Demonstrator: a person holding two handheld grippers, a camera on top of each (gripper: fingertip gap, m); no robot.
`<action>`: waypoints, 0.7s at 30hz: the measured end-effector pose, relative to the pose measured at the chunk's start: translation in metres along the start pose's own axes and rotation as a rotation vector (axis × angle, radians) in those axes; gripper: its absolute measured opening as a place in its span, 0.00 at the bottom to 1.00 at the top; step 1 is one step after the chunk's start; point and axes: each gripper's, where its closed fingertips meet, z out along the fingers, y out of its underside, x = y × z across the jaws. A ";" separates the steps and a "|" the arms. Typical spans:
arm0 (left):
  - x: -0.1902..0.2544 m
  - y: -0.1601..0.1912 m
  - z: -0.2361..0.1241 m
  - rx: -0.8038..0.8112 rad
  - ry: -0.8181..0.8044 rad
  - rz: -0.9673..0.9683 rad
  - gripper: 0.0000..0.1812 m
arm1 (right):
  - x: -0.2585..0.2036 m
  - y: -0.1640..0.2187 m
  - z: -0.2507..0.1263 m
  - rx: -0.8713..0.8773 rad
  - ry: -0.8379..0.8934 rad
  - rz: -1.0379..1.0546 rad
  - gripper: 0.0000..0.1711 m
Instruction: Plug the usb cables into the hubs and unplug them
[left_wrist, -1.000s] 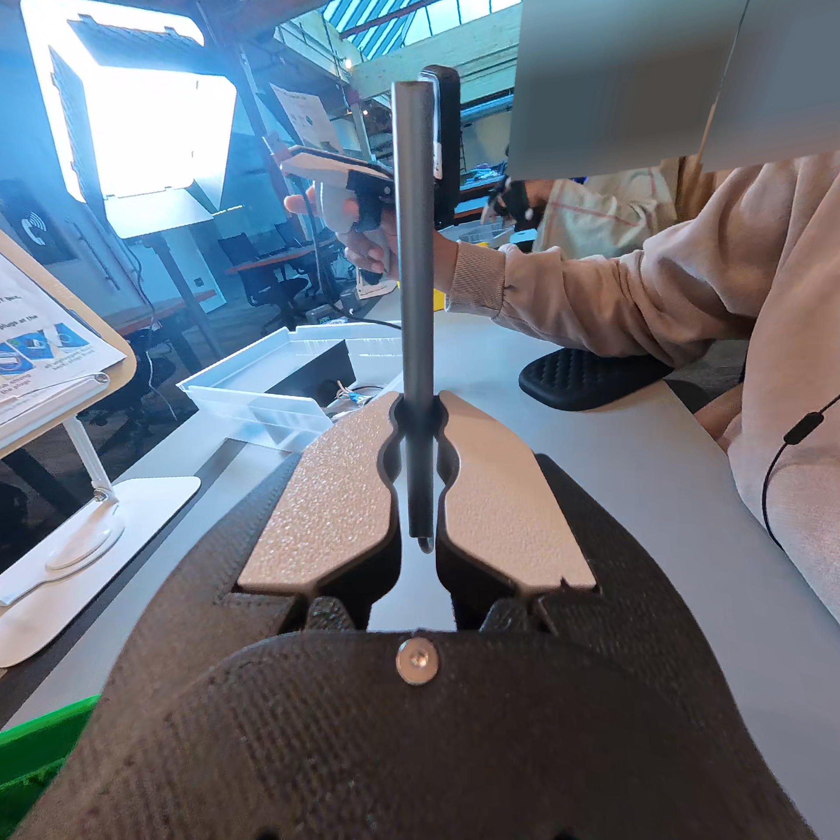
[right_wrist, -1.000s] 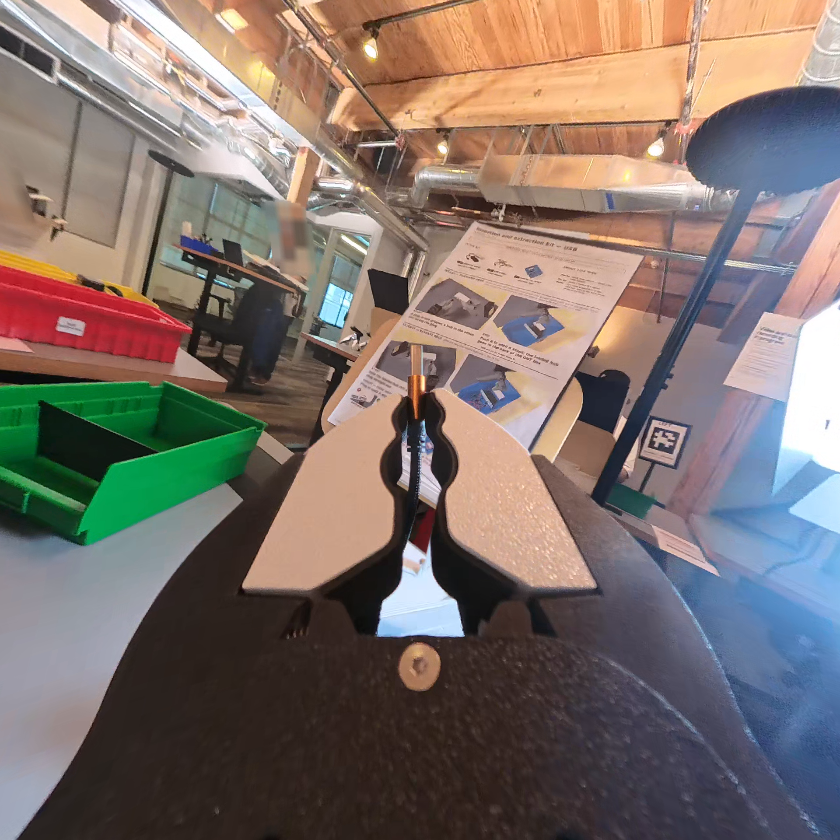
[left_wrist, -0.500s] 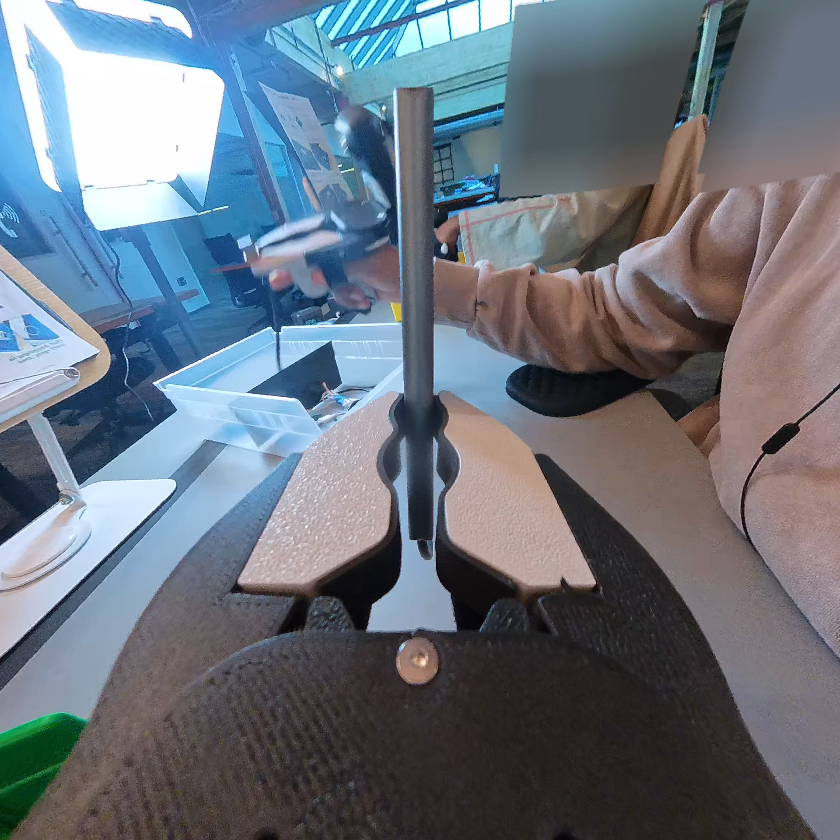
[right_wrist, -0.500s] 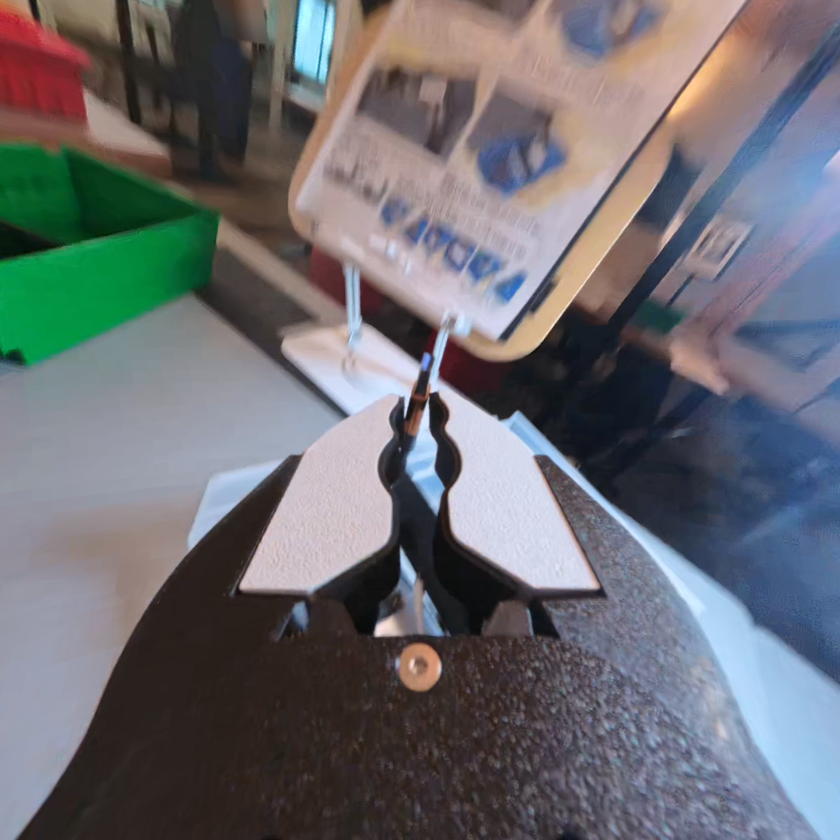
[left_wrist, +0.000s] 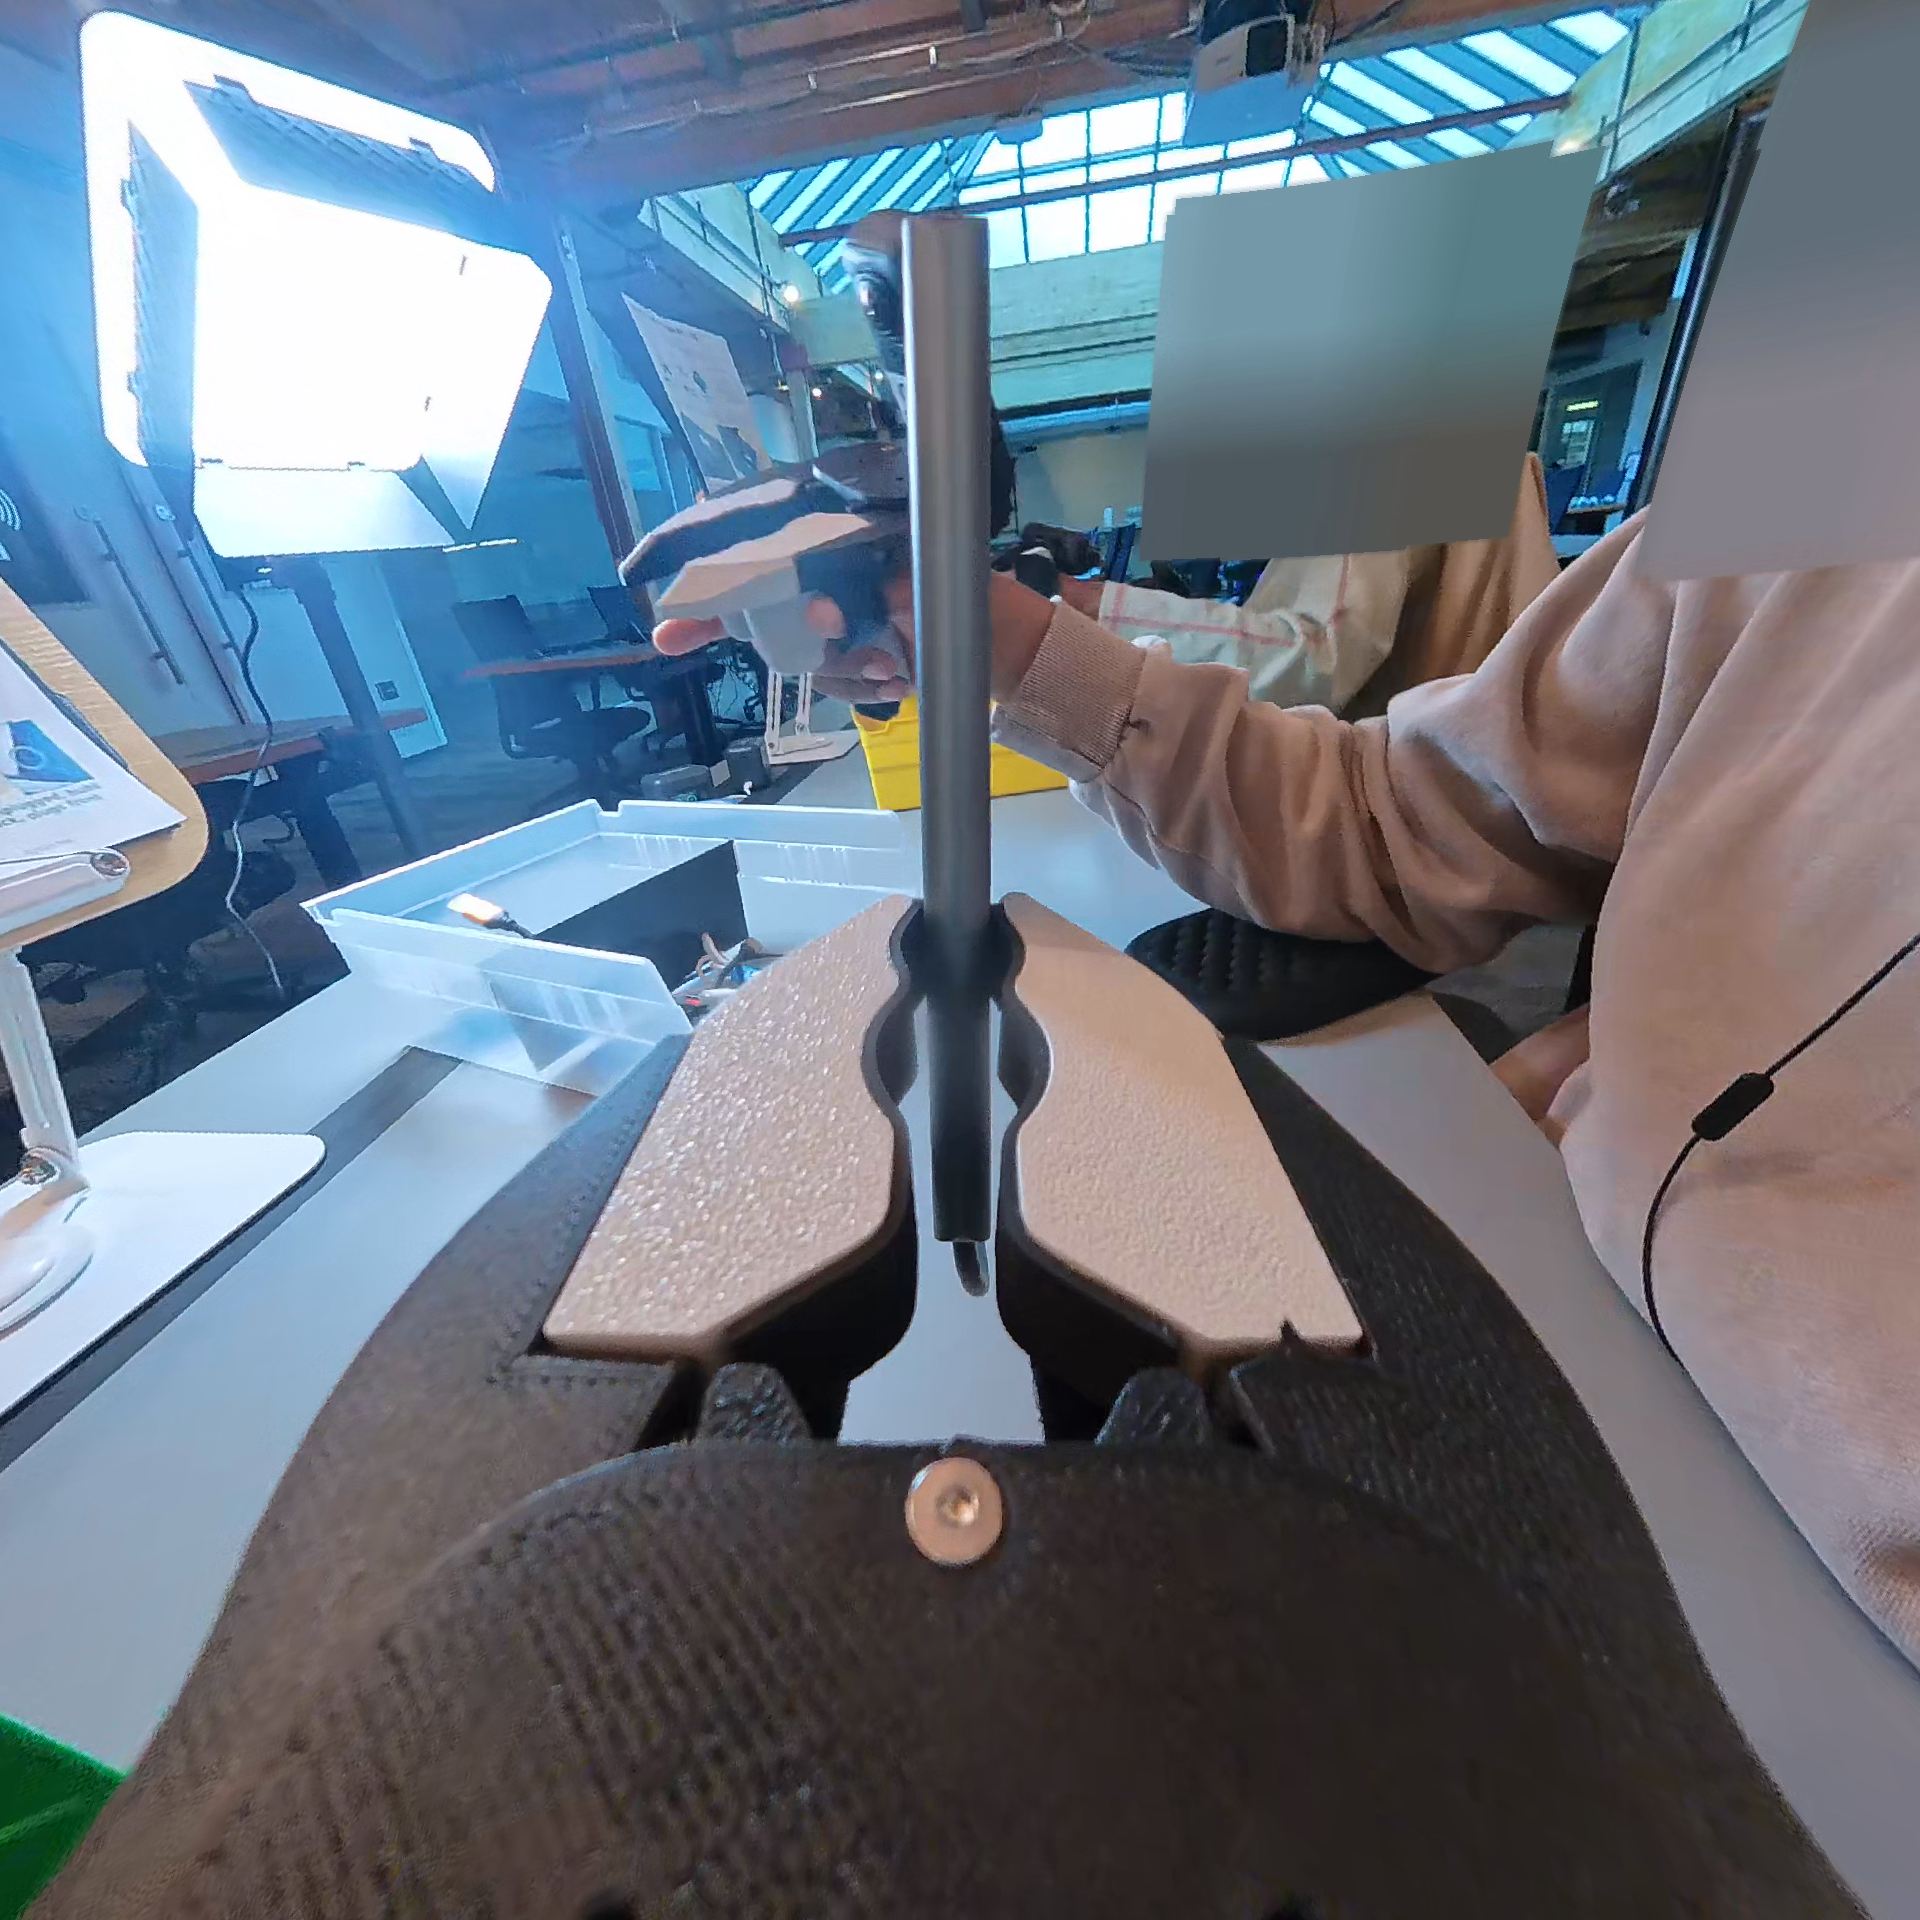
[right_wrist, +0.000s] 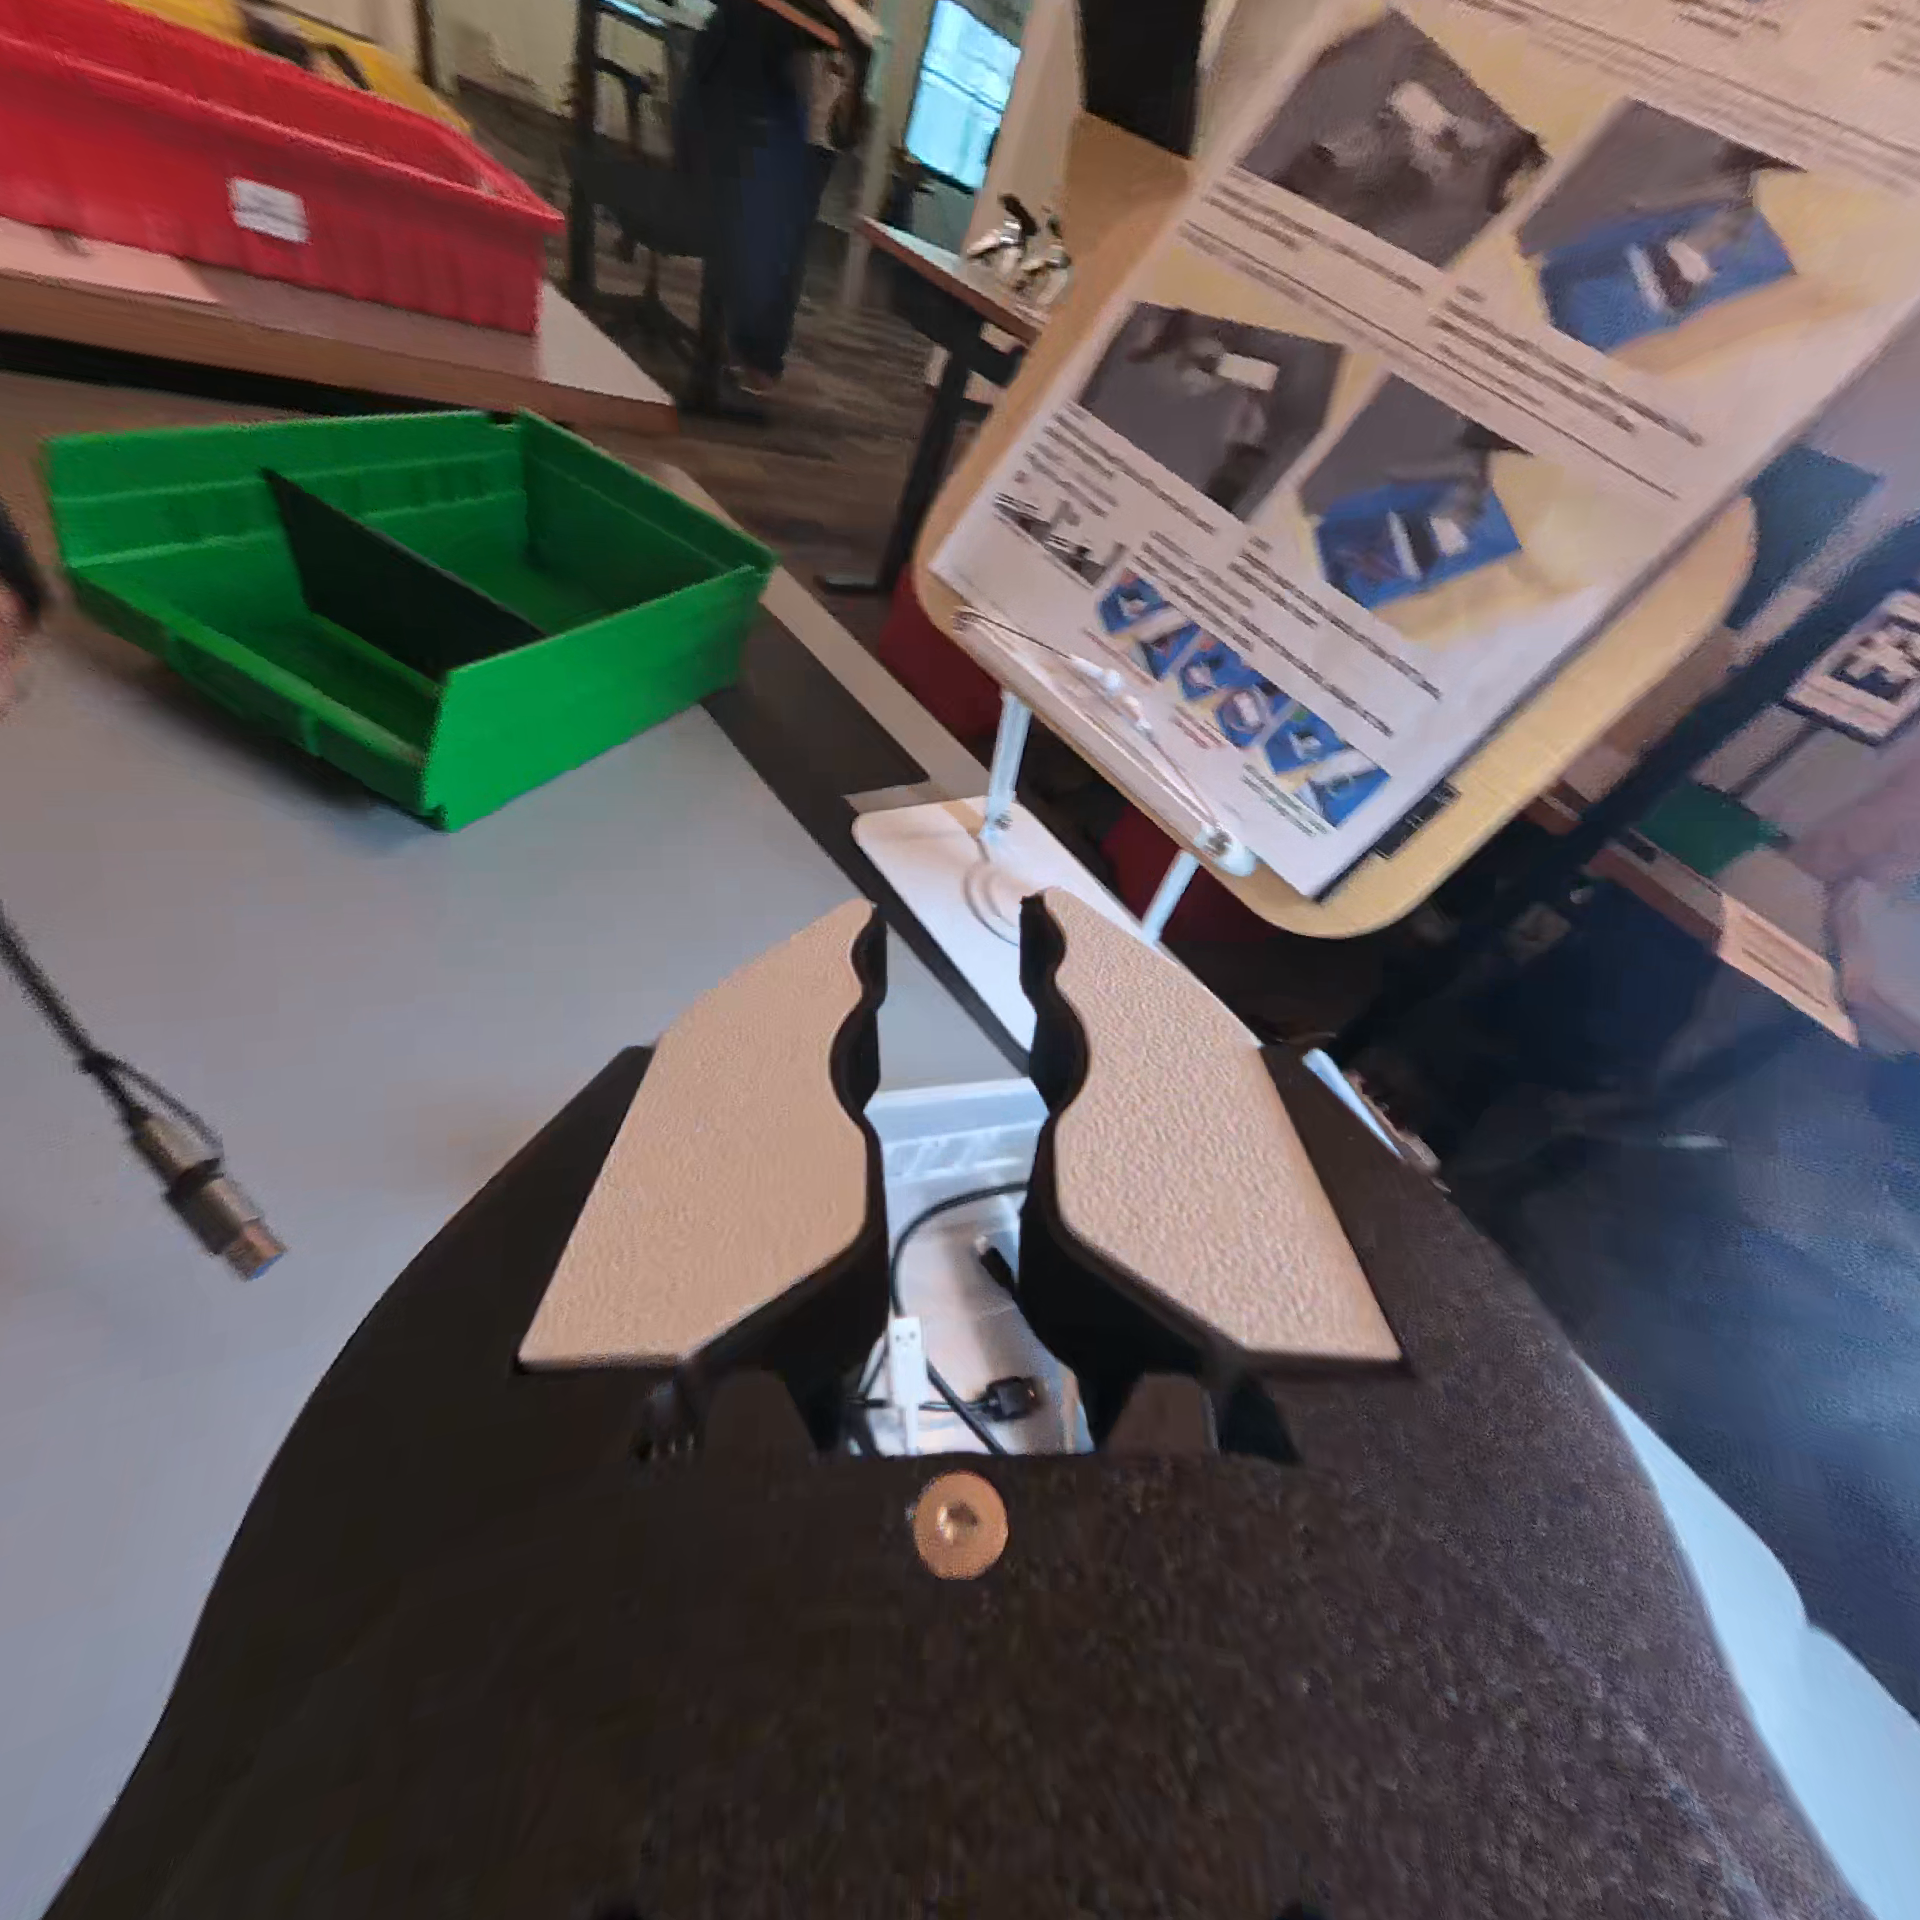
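I see a pale grey tabletop (right_wrist: 343, 997) in a workshop with timber ceiling beams. From the left: a green bin (right_wrist: 416, 582), an instruction board on a stand (right_wrist: 1382, 499), a white tray (left_wrist: 623, 914). My left tool (left_wrist: 954, 935) is clamped on a grey USB hub (left_wrist: 943, 582), held upright; its lead (right_wrist: 187, 1174) dangles, plug free. My right tool (right_wrist: 951, 914) stands apart above the tray, empty. Loose USB cables (right_wrist: 935, 1351) lie below it, mostly hidden; the board is blurred.

A workshop-style lab: exposed timber ceiling (left_wrist: 727, 62), studio light panel (left_wrist: 312, 332), plastic parts bins (right_wrist: 436, 582) on worktables
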 end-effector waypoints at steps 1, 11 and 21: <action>-0.001 -0.001 0.000 0.011 -0.005 -0.005 0.06 | -0.015 -0.006 0.001 0.003 -0.050 -0.020 0.14; -0.007 0.001 0.006 0.065 -0.039 -0.072 0.06 | -0.201 -0.016 0.036 -0.009 -0.637 -0.101 0.21; 0.005 0.029 0.024 -0.063 -0.005 -0.034 0.06 | -0.224 -0.055 0.025 0.171 -0.702 -0.014 0.07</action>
